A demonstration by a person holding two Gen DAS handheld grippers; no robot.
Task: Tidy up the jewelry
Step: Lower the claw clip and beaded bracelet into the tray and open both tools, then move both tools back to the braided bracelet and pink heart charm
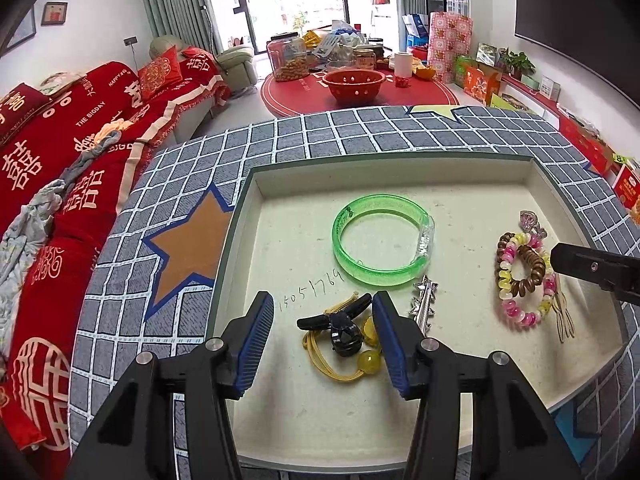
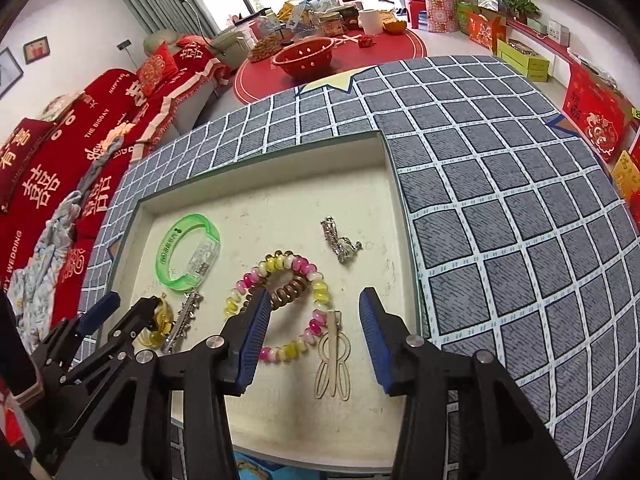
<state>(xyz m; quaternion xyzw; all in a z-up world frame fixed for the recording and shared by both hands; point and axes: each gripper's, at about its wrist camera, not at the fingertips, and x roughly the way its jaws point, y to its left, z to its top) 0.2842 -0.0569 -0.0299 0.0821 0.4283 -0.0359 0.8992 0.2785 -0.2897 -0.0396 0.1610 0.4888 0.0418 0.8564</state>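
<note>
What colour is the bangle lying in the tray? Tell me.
Translucent green, with a clear section on one side. The bangle shows best in the left wrist view.

Right gripper (image 2: 314, 338) at lower centre, blue-padded jaws apart, nothing pressed between them. Flat wooden rabbit-shaped hair clip (image 2: 333, 354) lies in the gap, on the shallow cream tray (image 2: 280, 200). Pink-yellow-white beaded bracelet (image 2: 280, 304) rings a brown spiral hair tie (image 2: 289, 291). Translucent green bangle (image 2: 188, 253) centre left; small silver charm (image 2: 340, 240) above centre. Left gripper (image 2: 120, 312) lower left.
</note>
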